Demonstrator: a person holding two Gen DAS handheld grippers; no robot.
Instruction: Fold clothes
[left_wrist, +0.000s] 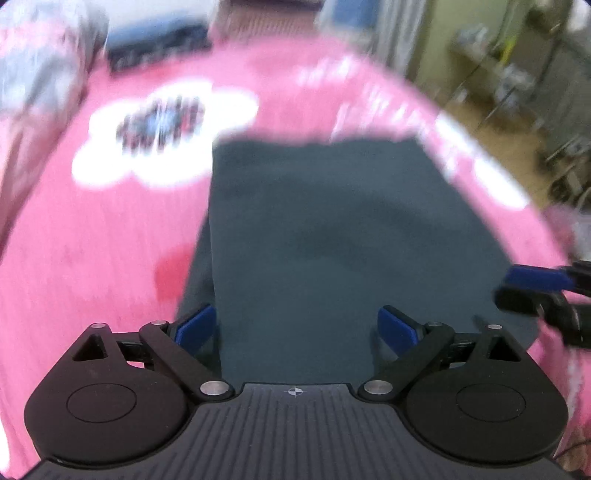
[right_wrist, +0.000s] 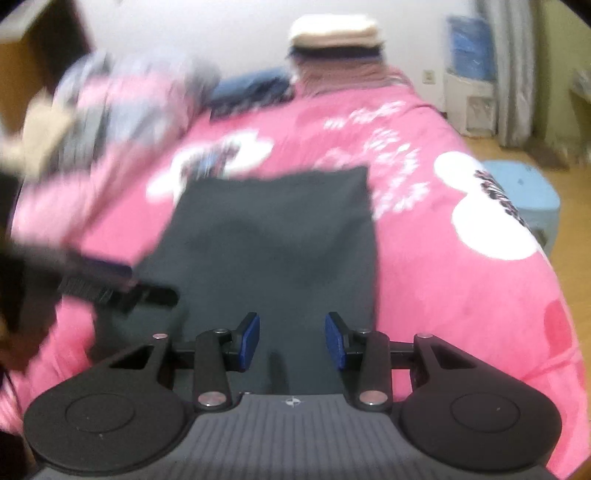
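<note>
Two hand-held two-finger grippers with blue pads hang over one dark grey, soft-knit garment (left_wrist: 332, 236) spread on a pink plush bedspread with white cartoon prints (left_wrist: 96, 236); the left gripper (left_wrist: 299, 328) stands with its jaws wide apart and nothing between the pads, above the garment's near edge; the right gripper (right_wrist: 291, 341) has its jaws parted to a narrower gap, likewise holding nothing, also above the near edge. The garment lies flat as a long, roughly rectangular panel with fairly straight sides; along its left side a second layer of the same cloth shows beneath, which suggests a lengthwise fold already lies in it, though motion blur leaves this uncertain. As a judgement: the piece looks part-folded and laid smooth; a crosswise fold to make it compact would seem to remain, yet the same scene would fit a piece just laid out flat. At the far end of the bed a stack of folded textiles in cream, dark and mauve (right_wrist: 336, 48) stands beside a folded blue piece (right_wrist: 251, 88); a blurred heap of mixed clothes (right_wrist: 122, 107) lies at the left.
</note>
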